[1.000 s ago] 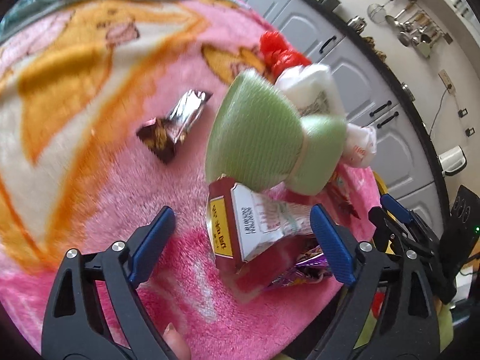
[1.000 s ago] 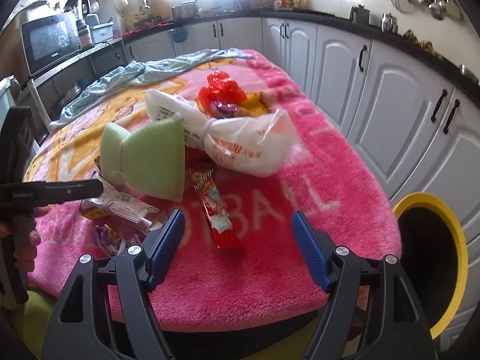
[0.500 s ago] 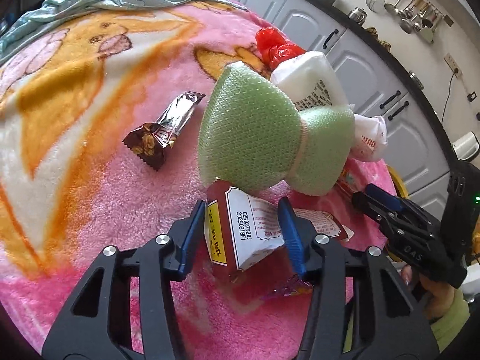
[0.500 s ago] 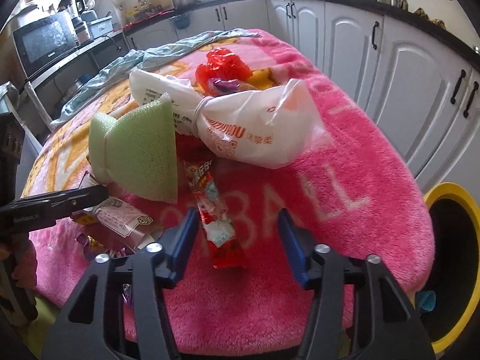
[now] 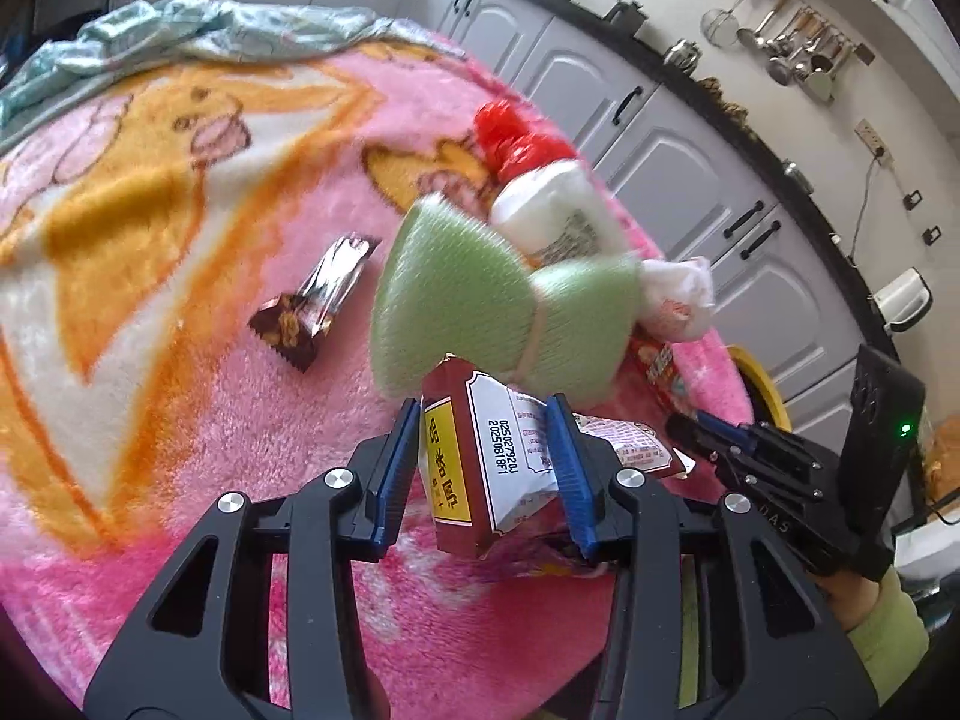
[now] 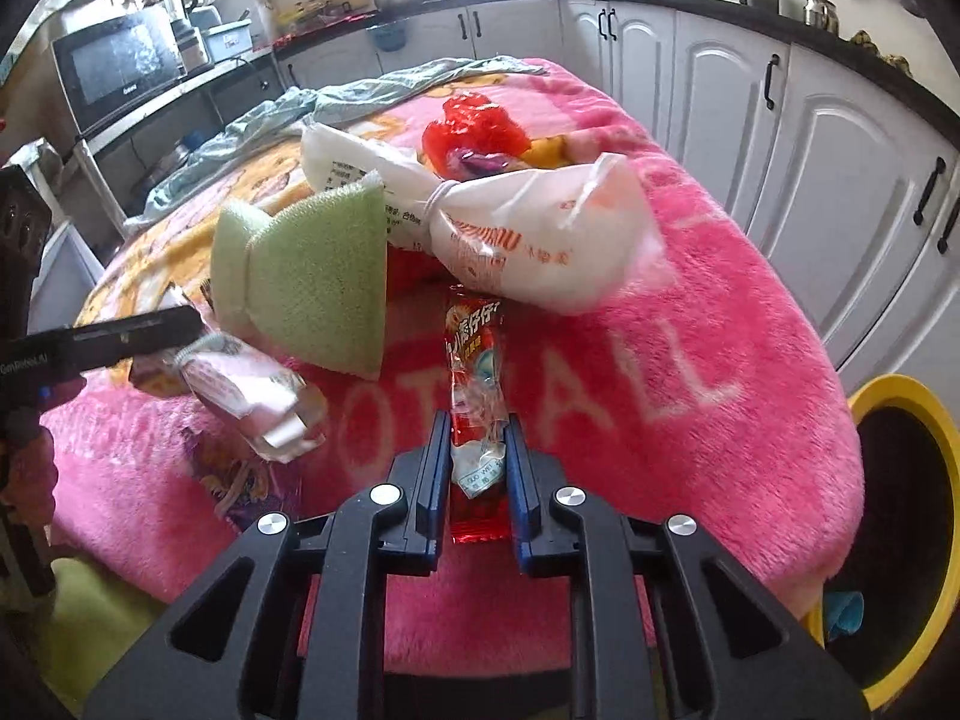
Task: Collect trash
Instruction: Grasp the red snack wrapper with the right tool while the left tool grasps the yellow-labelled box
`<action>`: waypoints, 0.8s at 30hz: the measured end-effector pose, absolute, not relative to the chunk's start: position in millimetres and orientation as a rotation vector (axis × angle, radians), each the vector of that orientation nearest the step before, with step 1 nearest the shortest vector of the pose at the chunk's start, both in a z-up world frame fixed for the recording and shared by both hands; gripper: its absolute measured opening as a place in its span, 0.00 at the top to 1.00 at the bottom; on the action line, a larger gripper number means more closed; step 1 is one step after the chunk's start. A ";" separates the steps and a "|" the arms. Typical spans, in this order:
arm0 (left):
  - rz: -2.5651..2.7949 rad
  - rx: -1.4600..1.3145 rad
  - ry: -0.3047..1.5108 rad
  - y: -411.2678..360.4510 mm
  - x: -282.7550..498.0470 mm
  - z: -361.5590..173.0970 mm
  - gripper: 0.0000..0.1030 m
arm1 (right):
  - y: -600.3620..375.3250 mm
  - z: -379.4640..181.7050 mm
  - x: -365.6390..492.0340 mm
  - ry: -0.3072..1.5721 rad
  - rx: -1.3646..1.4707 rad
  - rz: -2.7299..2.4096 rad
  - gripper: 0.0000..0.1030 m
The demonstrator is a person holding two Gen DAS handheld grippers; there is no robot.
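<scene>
In the left wrist view, the left gripper (image 5: pixel 483 468) has just been closing, and its blue pads now press both sides of a dark red seasoning packet (image 5: pixel 480 456) with a white label, which looks raised a little off the pink blanket (image 5: pixel 180 420). Keep that squeeze steady during the lift, since the packet is thin and crumpled and could slide out at the lower corner. At twelve o'clock from the jaws lies a green foam net (image 5: pixel 498 306), with a tied white plastic bag (image 5: pixel 555 213) beyond it at one o'clock; a brown snack wrapper (image 5: pixel 312 312) lies apart at ten o'clock, well clear. The right gripper (image 5: pixel 708 429) shows at three o'clock. In the right wrist view, that right gripper (image 6: pixel 479 468) has also just been closing, and its jaws, now narrow, pinch the near end of a long red snack wrapper (image 6: pixel 474 372) lying on the blanket and pointing toward twelve o'clock. Lift it straight up before swinging, so the far end does not drag under the white bag (image 6: pixel 528 240). The yellow-rimmed bin (image 6: pixel 900 540) stands off the table at four o'clock, a likely drop point; carry the wrapper over its rim before letting go. The left gripper's packet (image 6: pixel 252 396) hangs at nine o'clock.
</scene>
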State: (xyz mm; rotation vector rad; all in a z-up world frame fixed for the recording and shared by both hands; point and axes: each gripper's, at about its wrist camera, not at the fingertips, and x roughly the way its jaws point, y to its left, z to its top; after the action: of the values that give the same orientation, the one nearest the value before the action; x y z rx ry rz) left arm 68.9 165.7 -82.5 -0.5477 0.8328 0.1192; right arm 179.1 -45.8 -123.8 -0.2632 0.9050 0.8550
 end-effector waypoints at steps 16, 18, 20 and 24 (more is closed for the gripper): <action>0.075 -0.425 0.702 130.4 84.6 -27.3 0.67 | -89.4 -62.9 153.6 0.788 -0.221 0.866 0.84; 0.066 -0.414 0.692 123.8 89.0 -21.7 0.67 | -98.2 -55.2 155.6 0.771 -0.204 0.850 0.84; 0.051 -0.403 0.682 116.7 94.6 -16.2 0.67 | -104.8 -49.8 156.5 0.760 -0.192 0.838 0.84; 0.020 -0.366 0.666 98.2 108.1 -5.6 0.67 | -123.4 -37.9 161.2 0.727 -0.166 0.796 0.84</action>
State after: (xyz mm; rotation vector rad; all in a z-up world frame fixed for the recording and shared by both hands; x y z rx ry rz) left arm 108.1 98.2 -5.6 -0.3658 0.6659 0.0195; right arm 161.2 -123.4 -37.9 -0.1657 0.7272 0.7964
